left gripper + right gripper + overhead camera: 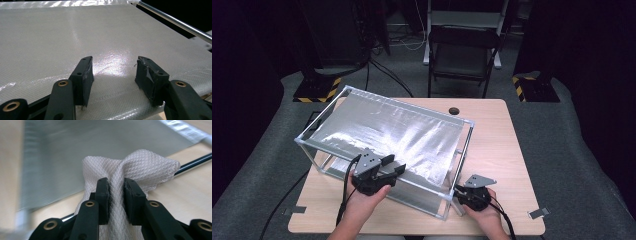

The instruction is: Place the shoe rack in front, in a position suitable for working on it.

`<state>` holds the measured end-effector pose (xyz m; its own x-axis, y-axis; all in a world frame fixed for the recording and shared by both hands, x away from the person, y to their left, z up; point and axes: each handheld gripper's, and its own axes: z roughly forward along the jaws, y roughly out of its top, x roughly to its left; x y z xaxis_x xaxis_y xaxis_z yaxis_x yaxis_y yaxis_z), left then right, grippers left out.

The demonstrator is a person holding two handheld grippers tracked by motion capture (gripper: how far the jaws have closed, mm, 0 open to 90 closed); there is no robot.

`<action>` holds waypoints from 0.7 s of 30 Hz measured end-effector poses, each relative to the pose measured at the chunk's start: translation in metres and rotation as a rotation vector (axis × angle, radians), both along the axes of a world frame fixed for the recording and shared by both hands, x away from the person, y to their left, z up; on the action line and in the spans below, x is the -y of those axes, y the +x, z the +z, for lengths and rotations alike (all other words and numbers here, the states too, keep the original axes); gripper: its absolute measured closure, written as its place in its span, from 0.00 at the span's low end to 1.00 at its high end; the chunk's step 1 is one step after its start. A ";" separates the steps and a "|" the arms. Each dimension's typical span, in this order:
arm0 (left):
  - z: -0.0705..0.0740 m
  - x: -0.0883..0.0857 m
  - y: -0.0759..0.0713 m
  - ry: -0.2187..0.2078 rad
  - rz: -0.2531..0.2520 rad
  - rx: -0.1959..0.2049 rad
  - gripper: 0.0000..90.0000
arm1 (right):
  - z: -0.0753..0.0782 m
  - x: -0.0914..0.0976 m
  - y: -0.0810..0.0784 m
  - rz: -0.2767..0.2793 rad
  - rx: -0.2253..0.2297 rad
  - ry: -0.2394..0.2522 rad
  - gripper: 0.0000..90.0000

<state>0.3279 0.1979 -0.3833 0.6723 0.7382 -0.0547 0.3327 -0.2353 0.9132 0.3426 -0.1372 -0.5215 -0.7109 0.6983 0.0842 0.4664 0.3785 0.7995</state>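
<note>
The right tongs (116, 195) pinch a bunched white waffle-weave cloth (130, 167), their jaws pressed on its gathered middle with the loose folds standing up ahead of them. In the high view the right tongs (473, 192) sit low on the wooden surface (497, 145), just beside the near right corner post of the metal frame (447, 200). The left tongs (113, 75) are spread, pinching nothing, both jaws resting on the shiny woven sheet (75, 35) stretched across the frame's top near its front rail. That sheet lies up and to the left of the cloth, its long axis running from the near right corner toward the far left. The right hand is the nearer to that corner; a wipe would have to rise over the rail (192, 161). Bare surface lies open to the right, and the front edge is close.
</note>
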 end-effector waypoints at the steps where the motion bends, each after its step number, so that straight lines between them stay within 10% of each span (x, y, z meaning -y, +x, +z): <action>1: 0.000 0.000 0.000 -0.001 -0.001 -0.002 0.52 | 0.000 -0.001 -0.005 0.016 -0.007 0.001 0.83; 11: 0.000 -0.001 0.000 -0.003 -0.003 -0.007 0.52 | 0.001 -0.001 -0.002 0.026 0.014 -0.024 0.82; 21: -0.001 -0.001 0.000 -0.006 -0.006 -0.002 0.52 | 0.001 0.009 0.065 -0.115 0.079 -0.106 0.77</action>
<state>0.3279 0.1987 -0.3840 0.6768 0.7338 -0.0600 0.3327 -0.2321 0.9140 0.4075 -0.1460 -0.5203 -0.6271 0.7775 -0.0474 0.4485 0.4102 0.7941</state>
